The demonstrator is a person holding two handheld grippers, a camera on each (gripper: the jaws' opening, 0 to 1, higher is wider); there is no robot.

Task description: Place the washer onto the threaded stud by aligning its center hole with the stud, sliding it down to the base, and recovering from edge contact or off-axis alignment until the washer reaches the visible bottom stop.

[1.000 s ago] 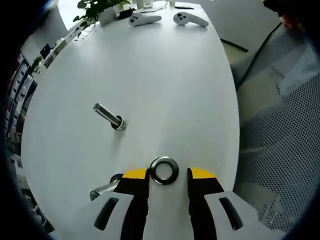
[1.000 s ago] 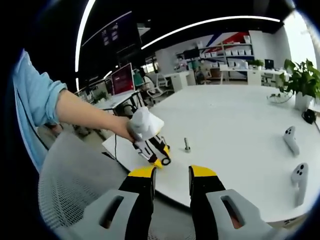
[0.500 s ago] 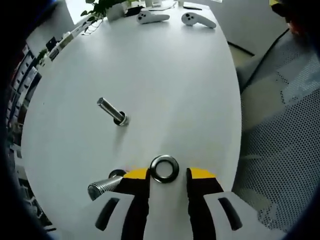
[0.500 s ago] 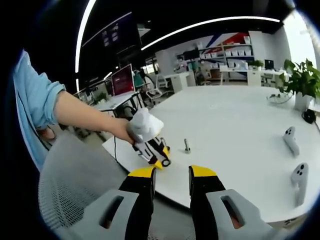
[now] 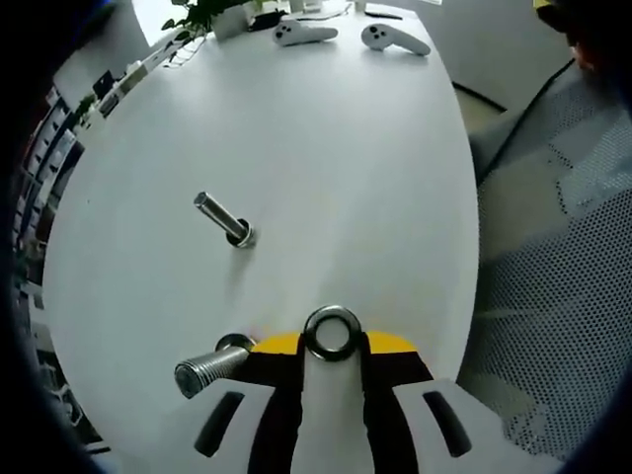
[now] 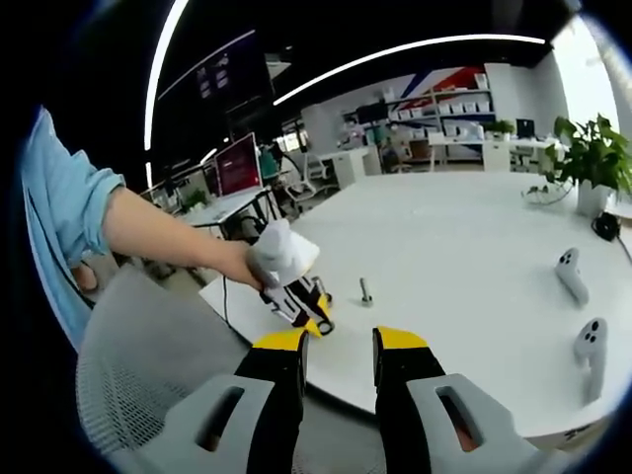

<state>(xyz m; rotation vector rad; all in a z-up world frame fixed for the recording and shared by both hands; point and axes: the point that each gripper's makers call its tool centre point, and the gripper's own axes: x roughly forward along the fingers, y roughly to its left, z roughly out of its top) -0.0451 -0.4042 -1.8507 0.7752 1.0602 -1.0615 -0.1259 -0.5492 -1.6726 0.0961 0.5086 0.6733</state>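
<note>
The steel washer lies flat on the white table, pinched between the yellow-tipped jaws of my left gripper. A threaded stud stands on the table ahead and to the left, apart from the washer. A second threaded stud rises just left of the left jaw. In the right gripper view, a person's hand holds the left gripper at the table's near edge, with a stud just beyond it. My right gripper hangs open and empty off the table edge.
Two white controllers and a potted plant sit at the table's far end. The controllers lie to the right in the right gripper view. A grey mesh chair stands beside the table edge.
The left jaws have closed in from either side onto the washer. The right gripper has stayed open and in nearly the same place.
</note>
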